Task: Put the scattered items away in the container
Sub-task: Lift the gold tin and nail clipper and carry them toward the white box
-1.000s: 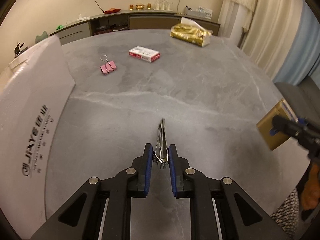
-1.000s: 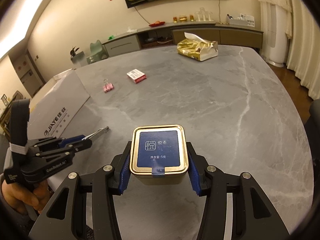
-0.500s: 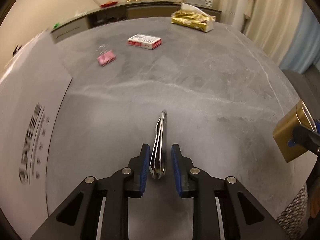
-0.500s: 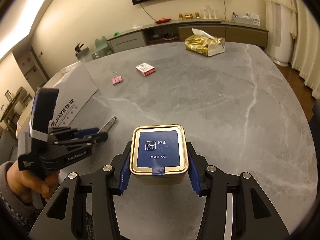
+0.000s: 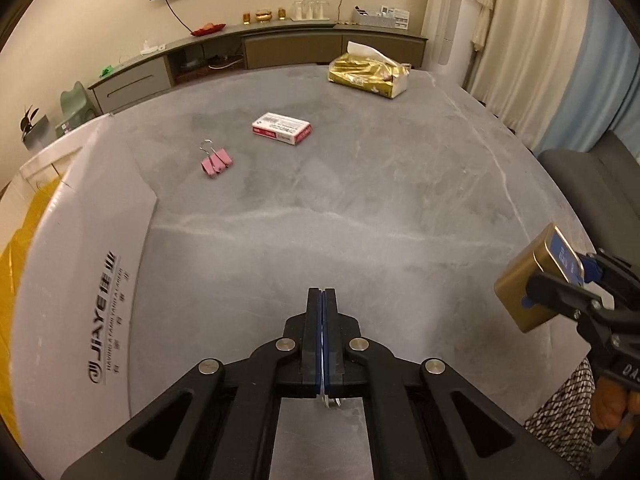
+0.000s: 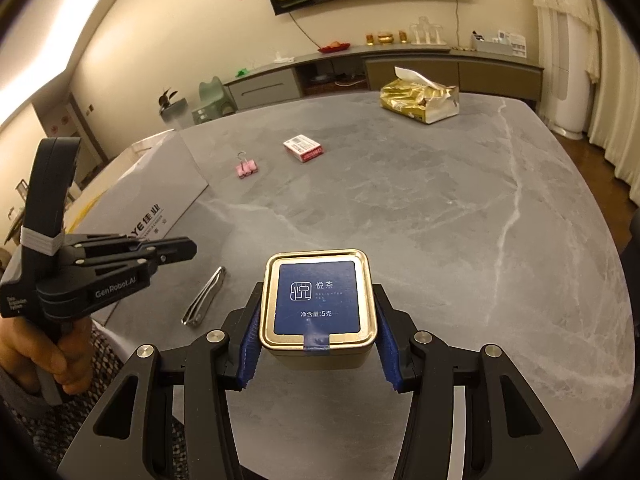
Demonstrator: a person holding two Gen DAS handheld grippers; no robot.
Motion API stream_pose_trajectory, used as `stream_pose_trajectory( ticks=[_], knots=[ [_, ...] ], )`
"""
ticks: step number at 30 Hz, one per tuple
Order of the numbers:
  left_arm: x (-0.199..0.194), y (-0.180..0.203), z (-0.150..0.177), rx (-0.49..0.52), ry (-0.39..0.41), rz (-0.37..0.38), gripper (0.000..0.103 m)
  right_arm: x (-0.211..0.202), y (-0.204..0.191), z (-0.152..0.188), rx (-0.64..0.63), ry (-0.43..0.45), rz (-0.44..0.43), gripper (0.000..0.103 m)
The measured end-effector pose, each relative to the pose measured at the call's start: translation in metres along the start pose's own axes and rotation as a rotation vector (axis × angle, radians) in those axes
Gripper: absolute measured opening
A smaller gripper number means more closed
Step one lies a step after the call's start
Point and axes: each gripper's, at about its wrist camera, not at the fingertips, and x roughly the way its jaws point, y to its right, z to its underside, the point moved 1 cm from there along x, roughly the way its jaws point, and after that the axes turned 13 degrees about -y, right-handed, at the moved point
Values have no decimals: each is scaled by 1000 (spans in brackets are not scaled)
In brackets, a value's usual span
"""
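From the left wrist view, the left gripper has its jaws pressed flat together over the grey counter, with nothing between them; a sliver of metal shows just below and behind them. The white cardboard box lies at the left, its flap spread on the counter. Farther off sit a pink binder clip, a red and white small box, and a gold tissue pack near the far edge. At the right the gold tin hangs in the other tool.

From the right wrist view, the right gripper has its jaws closed against both sides of the tin, blue lid up, held above the counter. The metal tweezers lie flat on the counter, below and just beside the left gripper, apart from it. A hand grips that tool's handle. The box lies beyond.
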Motion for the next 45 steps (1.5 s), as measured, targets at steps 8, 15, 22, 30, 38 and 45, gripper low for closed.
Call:
stream_pose_trajectory(
  ticks=[8,15,22,30,38,45],
  knots=[
    [22,-6,32,-54,-81,29,27,2,-4,6,-4,-17,-1,52],
    [39,12,46,-36,-82,-3,14,6,-8,7,-9,-27,-9,52],
    [11,8,43,-54,-7,-1,13,-1,-12,7,-18,-12,-15,52],
    [-9,4,33,-56,32,17,12,-5,-21,11,-35,-11,-22,52],
    [-30,1,27,-58,70,32,0,-6,-27,7,-52,-4,-21,52],
    [-13,-16,49,-94,15,-1,5,-1,-30,11,-55,-23,-18,52]
  ],
)
